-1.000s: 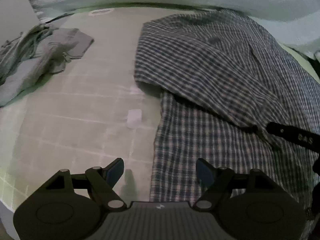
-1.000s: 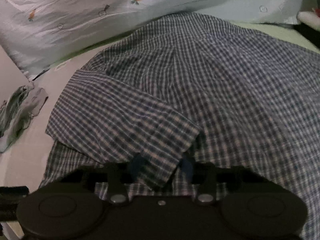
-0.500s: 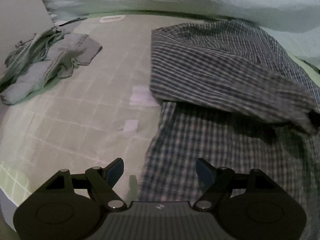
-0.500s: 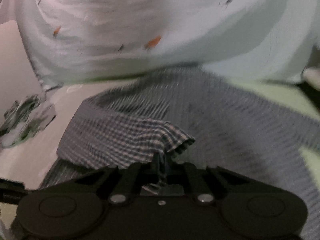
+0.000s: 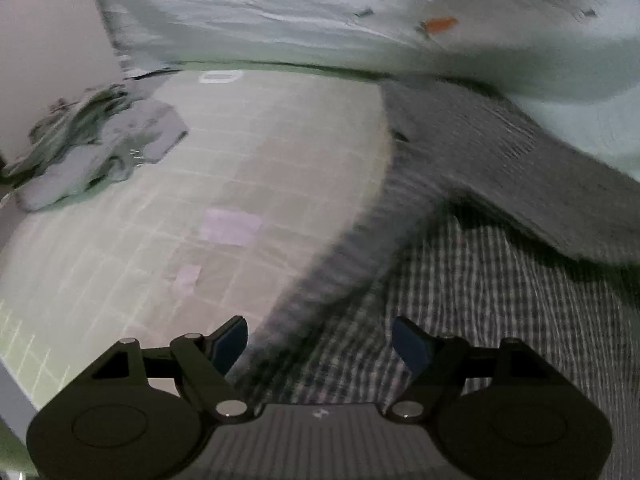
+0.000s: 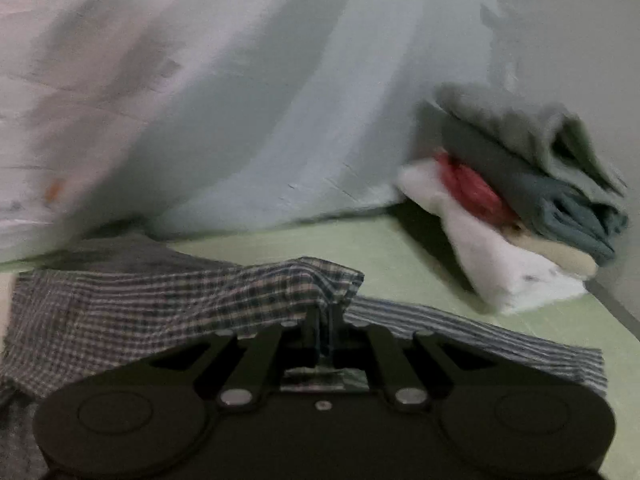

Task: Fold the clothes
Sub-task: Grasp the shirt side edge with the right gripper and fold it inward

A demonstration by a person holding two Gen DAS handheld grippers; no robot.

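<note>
1. We judge the task to be at an early fold: the checked shirt [image 5: 500, 320] lies spread on the bed [image 5: 240, 184], and one sleeve [image 6: 280, 284] is lifted off it and stretched sideways across the shirt body
2. A stack of folded clothes [image 6: 520, 200] sits at the far corner of the bed in the right wrist view; we take these as finished items
3. A crumpled grey garment [image 5: 100, 152] lies well apart from the shirt near the wall in the left wrist view; we judge it not yet folded
4. What is left for the shirt, as far as we can see: lay the sleeve flat, fold the other side, then fold the body
5. The right gripper [image 6: 324, 332] has its fingers clenched on the end of the sleeve; the jaws have just been closing, and the checked cloth is pinched between them and bunches up just ahead of the tips
6. The left gripper [image 5: 320, 344] has its fingers [image 5: 232, 344] released and spread wide; nothing is between them. It hovers over the near edge of the shirt, with cloth visible below the gap, and we cannot tell whether the fingers touch it
7. A pale quilt with carrot prints [image 5: 360, 20] is heaped behind the shirt
</note>
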